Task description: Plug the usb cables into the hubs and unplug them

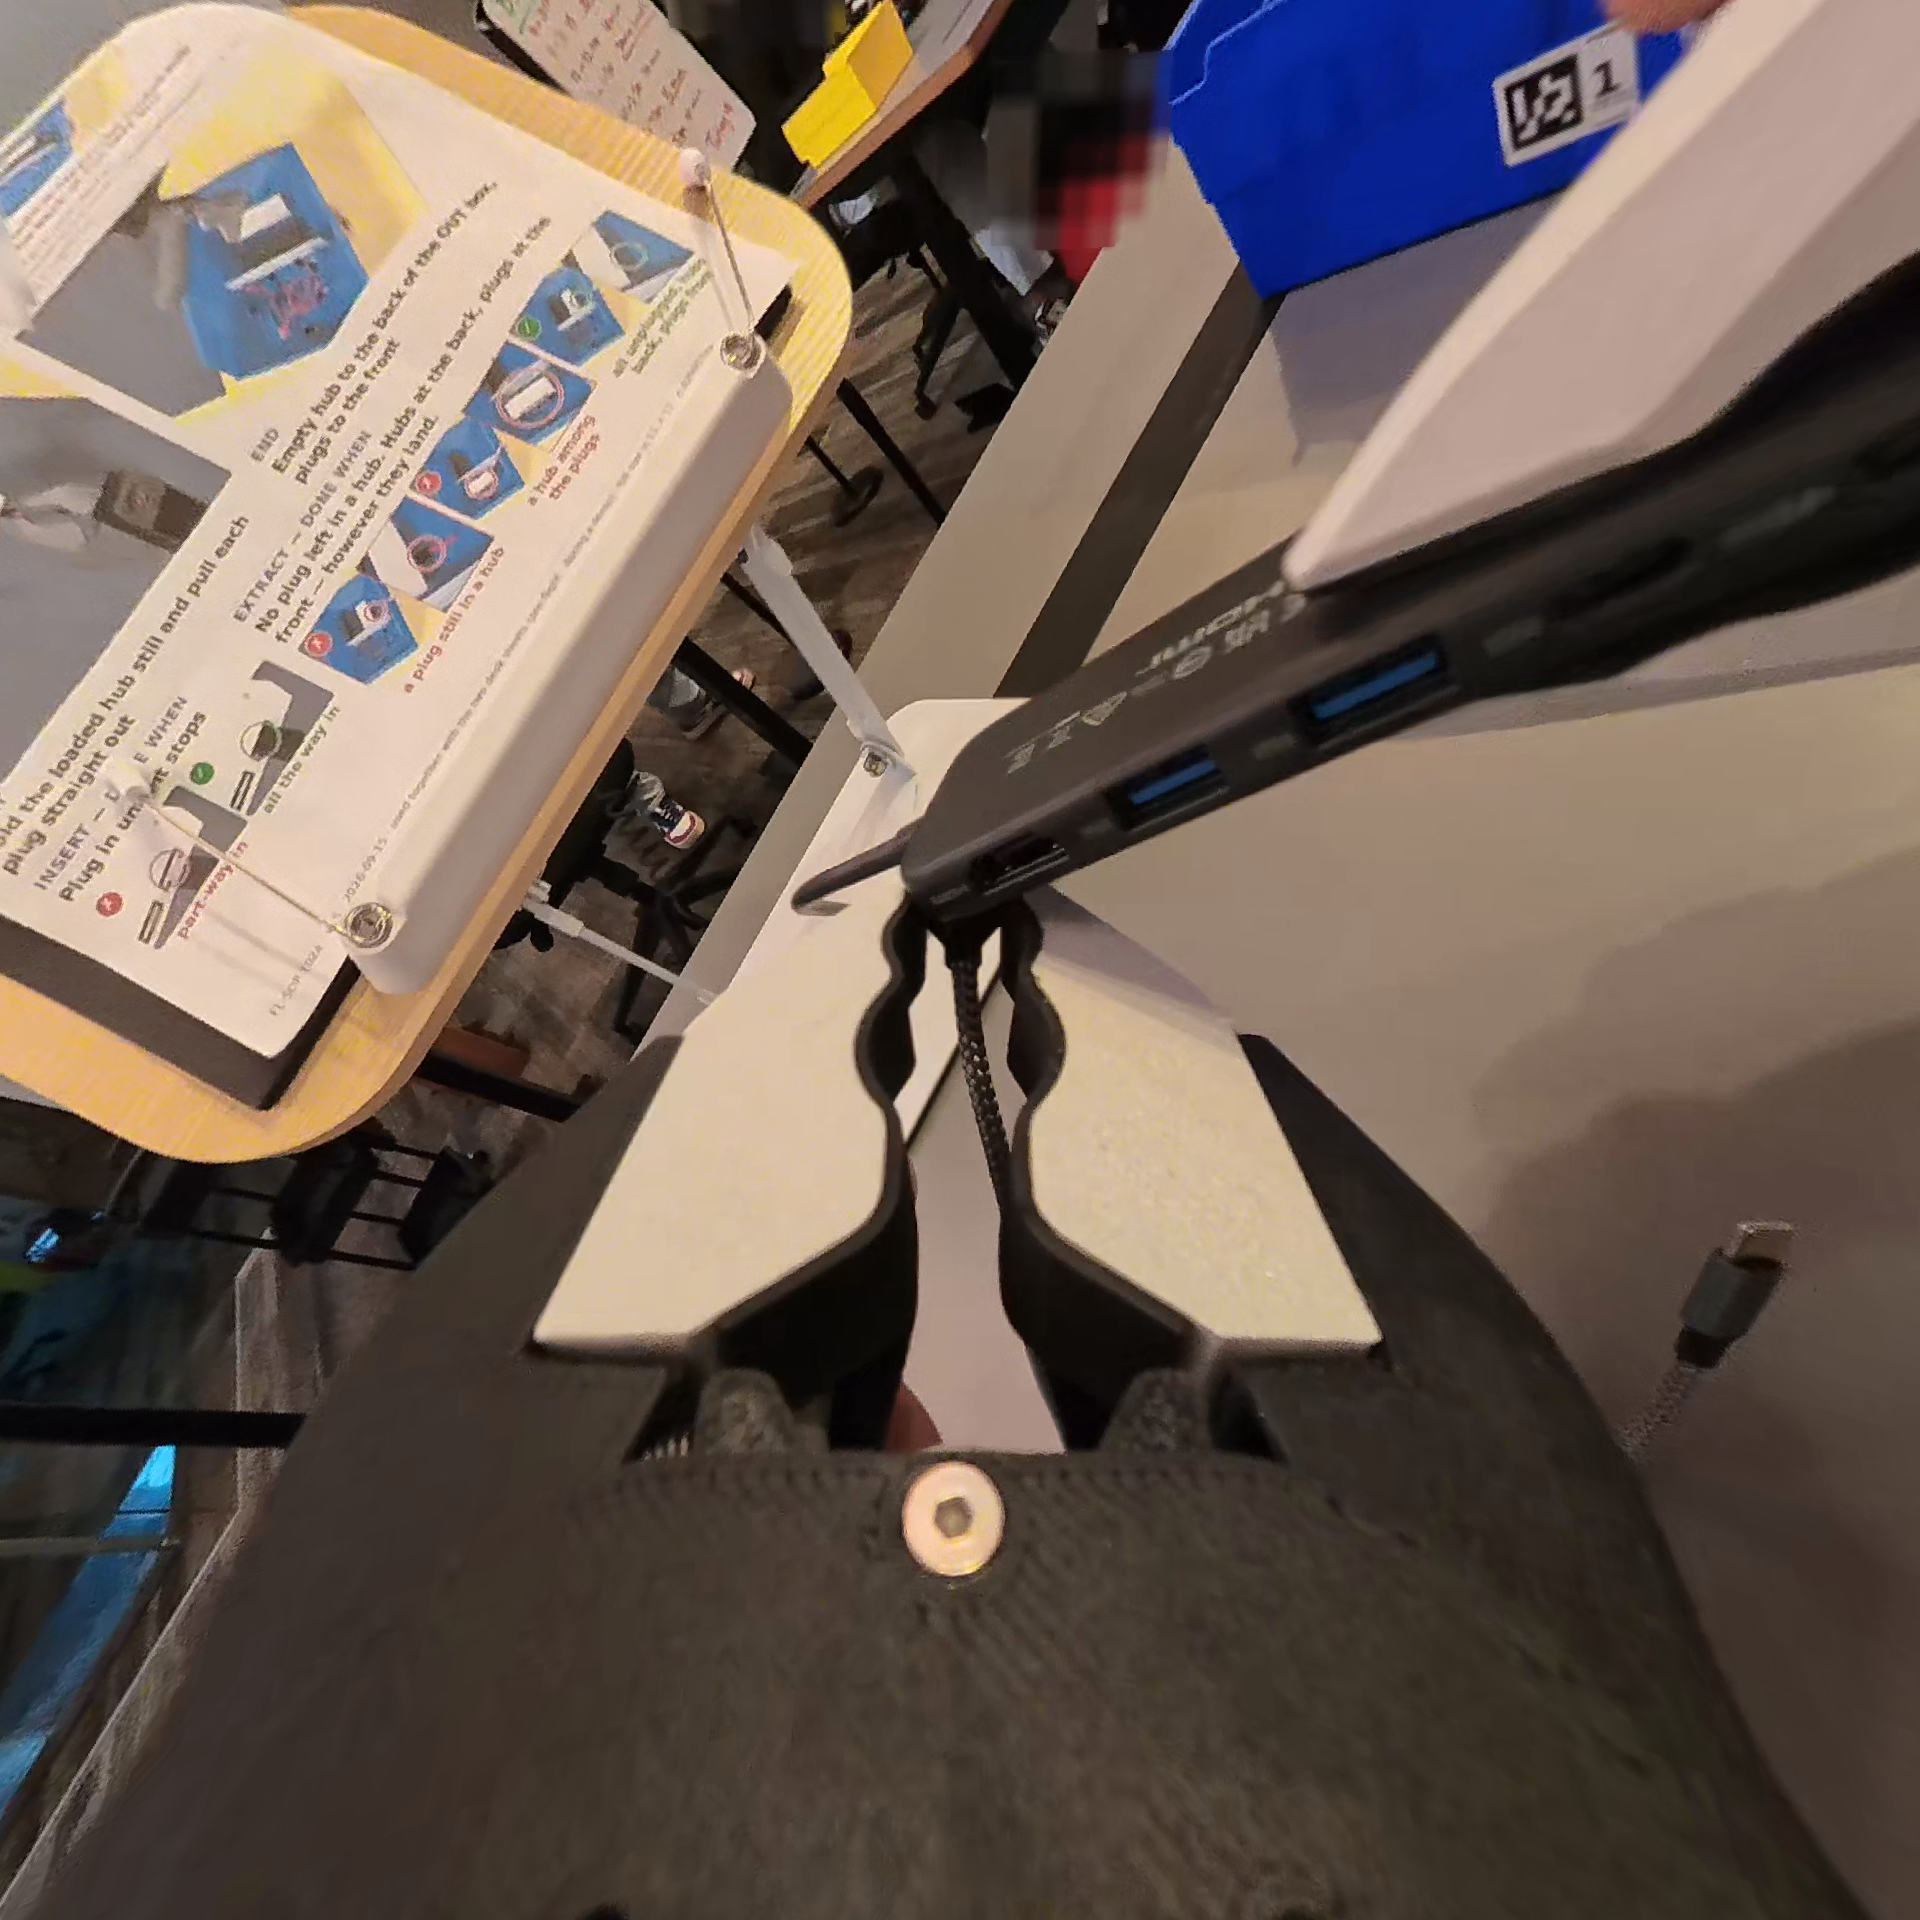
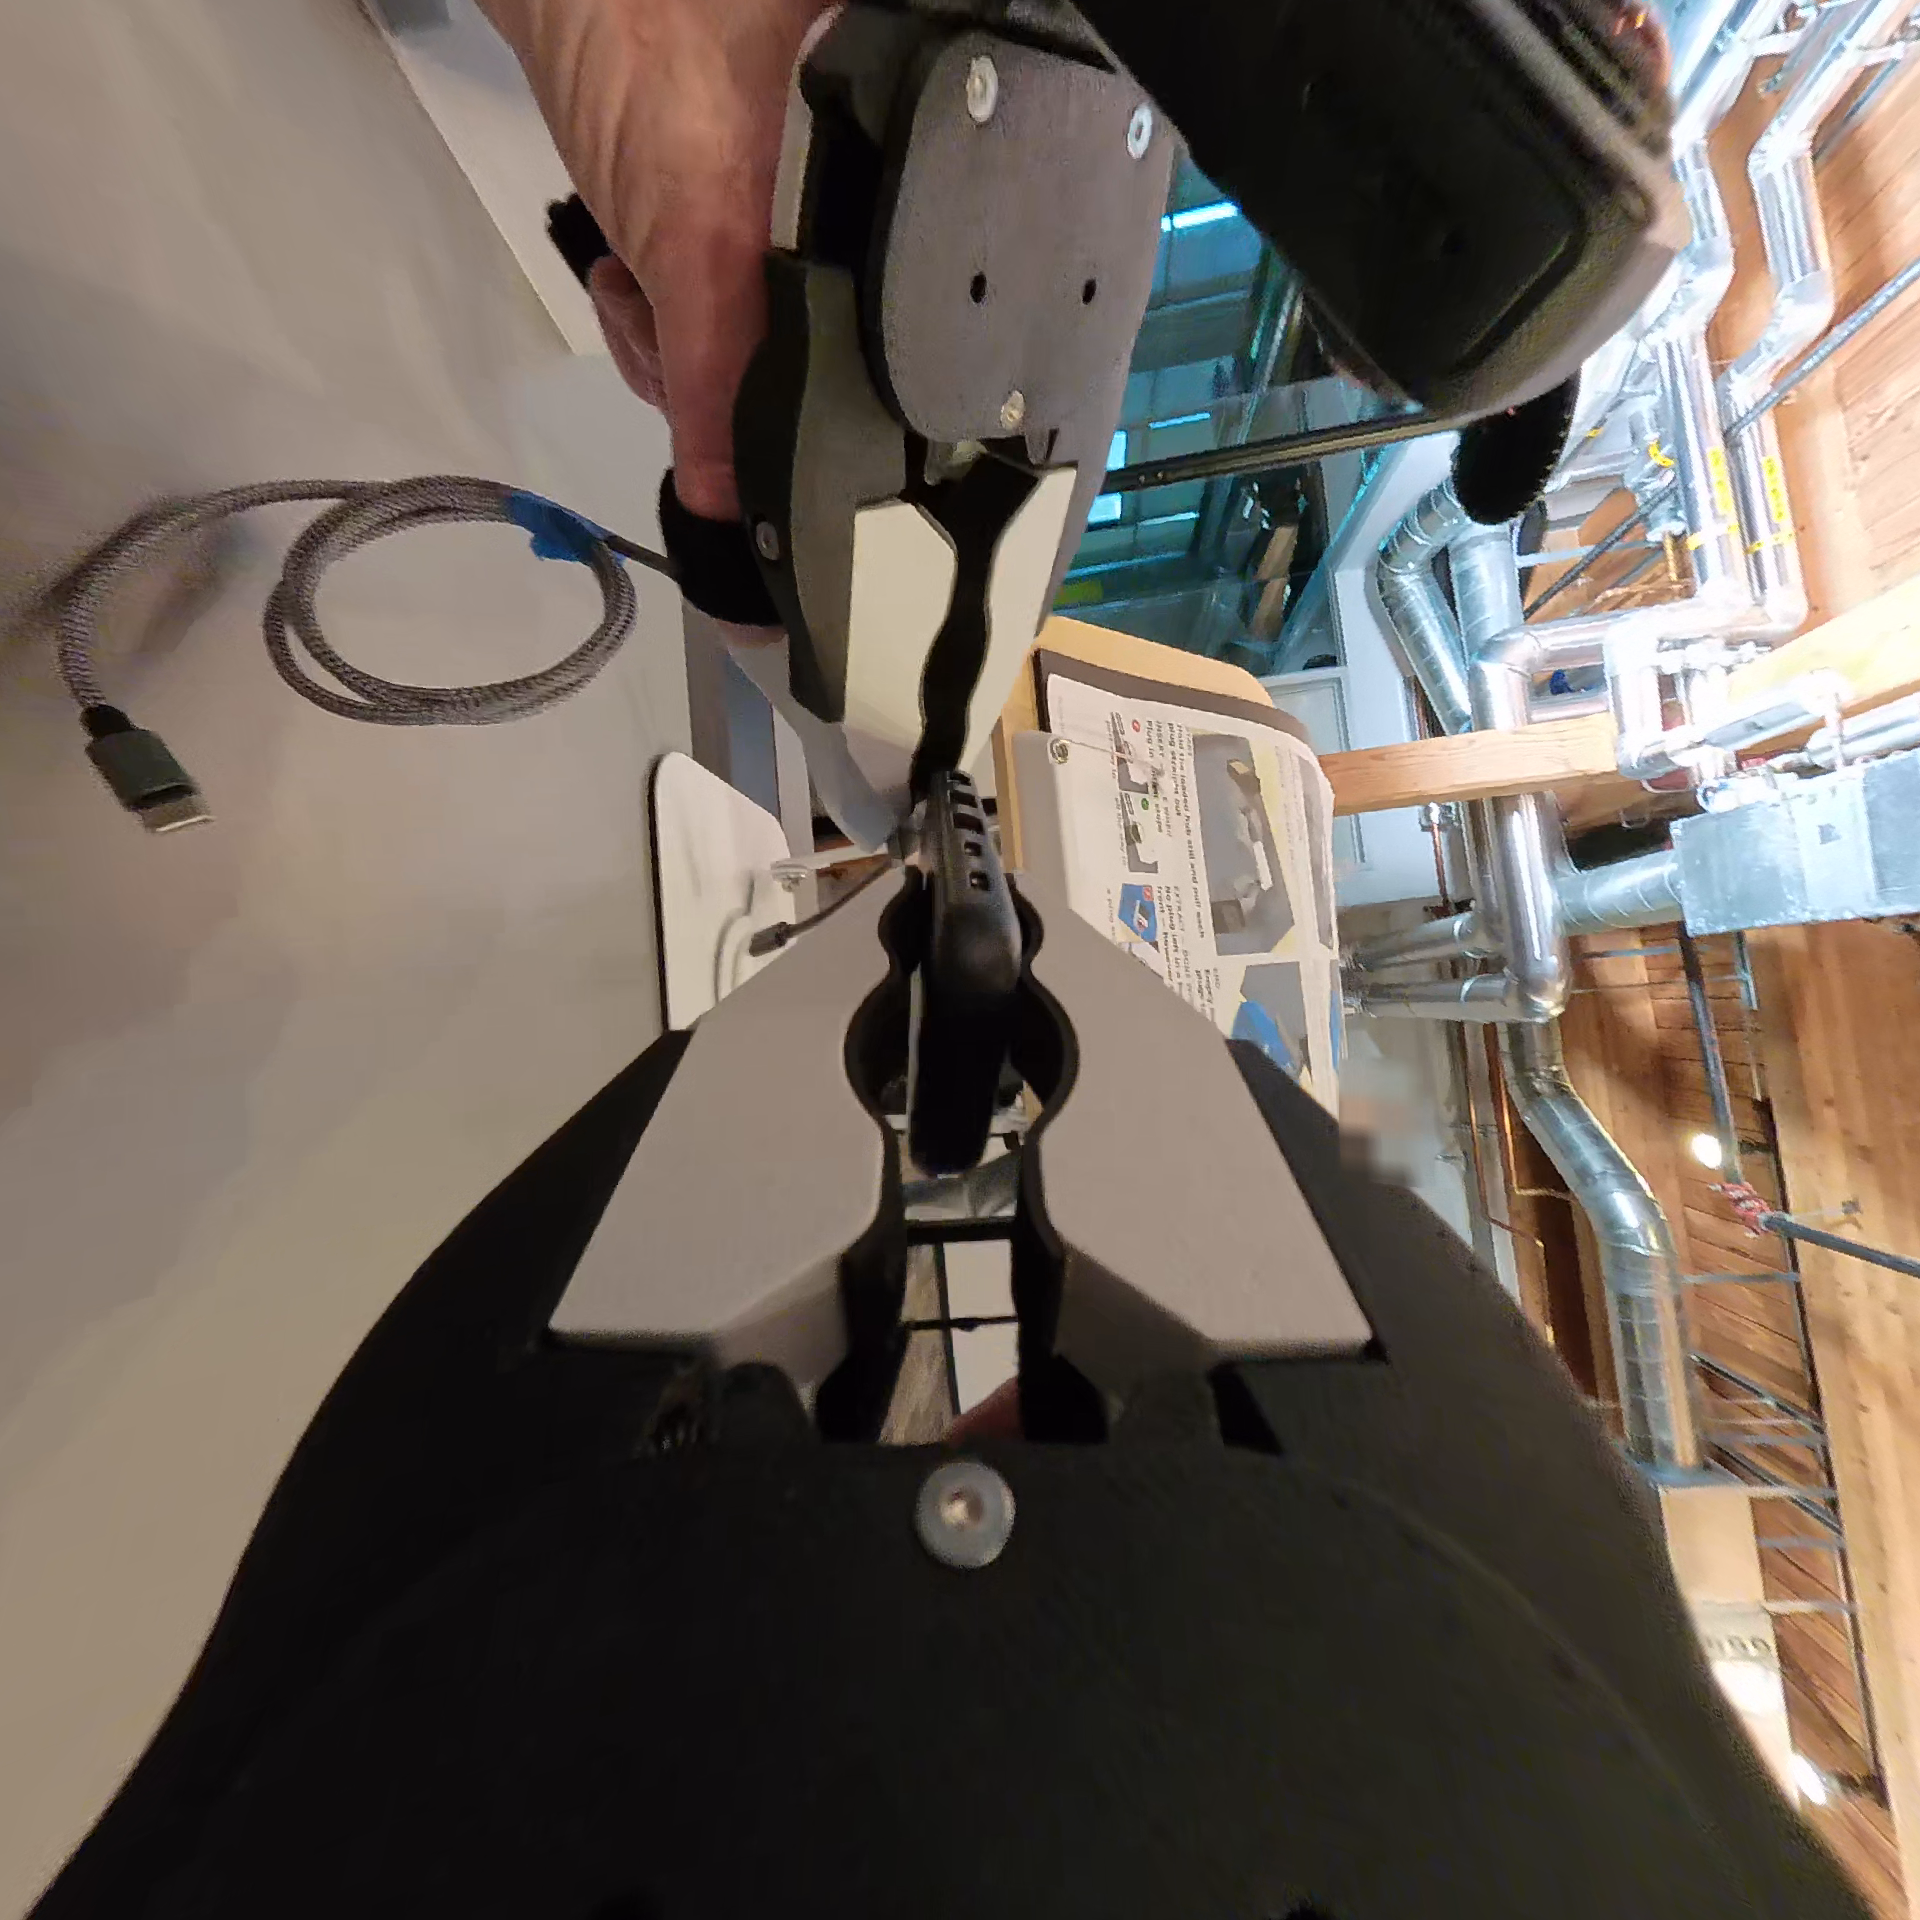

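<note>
The left gripper (image 1: 961, 925) pinches a braided cable (image 1: 982, 1070) at its fingertips, just below the dark hub (image 1: 1195, 748); the right gripper (image 2: 961, 935) clamps that hub's body between narrow jaws; a loose plug (image 1: 1730, 1288) lies right of the left jaws.

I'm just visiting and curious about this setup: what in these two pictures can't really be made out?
- Left wrist view: whether a plug sits fully in the hub; the left gripper fingertips cover that end.
- Left wrist view: the hub's far end, hidden under the right gripper.
- Right wrist view: most of the hub, seen edge-on between the fingers.
- Right wrist view: where the grey cable ends, hidden behind the hand.
</note>
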`<action>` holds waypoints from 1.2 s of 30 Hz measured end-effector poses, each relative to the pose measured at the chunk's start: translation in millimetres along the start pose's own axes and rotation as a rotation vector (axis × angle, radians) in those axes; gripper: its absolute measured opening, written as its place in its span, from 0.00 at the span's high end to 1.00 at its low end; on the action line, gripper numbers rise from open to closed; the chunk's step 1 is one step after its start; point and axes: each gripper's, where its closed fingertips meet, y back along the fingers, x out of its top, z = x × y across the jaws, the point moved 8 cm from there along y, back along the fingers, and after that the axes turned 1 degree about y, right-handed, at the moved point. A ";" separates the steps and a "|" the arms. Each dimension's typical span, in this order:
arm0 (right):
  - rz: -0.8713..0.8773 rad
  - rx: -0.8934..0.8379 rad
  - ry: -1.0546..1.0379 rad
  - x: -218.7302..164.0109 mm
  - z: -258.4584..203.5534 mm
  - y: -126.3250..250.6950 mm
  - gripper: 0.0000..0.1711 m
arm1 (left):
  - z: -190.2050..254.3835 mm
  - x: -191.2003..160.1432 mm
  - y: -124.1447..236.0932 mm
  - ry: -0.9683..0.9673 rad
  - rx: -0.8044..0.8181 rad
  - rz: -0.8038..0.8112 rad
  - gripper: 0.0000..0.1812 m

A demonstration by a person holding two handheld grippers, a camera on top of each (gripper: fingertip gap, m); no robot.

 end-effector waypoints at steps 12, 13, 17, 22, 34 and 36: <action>-0.076 -0.012 -0.070 -15.0 7.8 -4.4 0.95 | 11.7 14.2 0.6 -0.029 -0.012 0.023 0.92; -0.072 -0.010 -0.074 -16.0 8.8 -3.9 0.95 | 10.4 14.1 1.5 -0.010 -0.019 0.037 0.92; -0.061 0.009 -0.099 -18.5 10.4 -3.3 0.95 | 3.6 14.2 6.0 0.006 -0.010 0.047 0.92; -0.050 0.043 -0.160 -21.3 16.2 -1.6 0.95 | 2.6 19.5 14.8 -0.111 0.030 0.038 0.92; -0.167 0.001 -0.010 -35.3 22.2 -2.3 0.95 | 9.0 45.6 23.5 0.137 -0.122 0.049 0.92; -0.167 -0.008 0.016 -34.3 19.9 -3.2 0.95 | 9.5 48.0 23.8 0.199 -0.155 0.058 0.92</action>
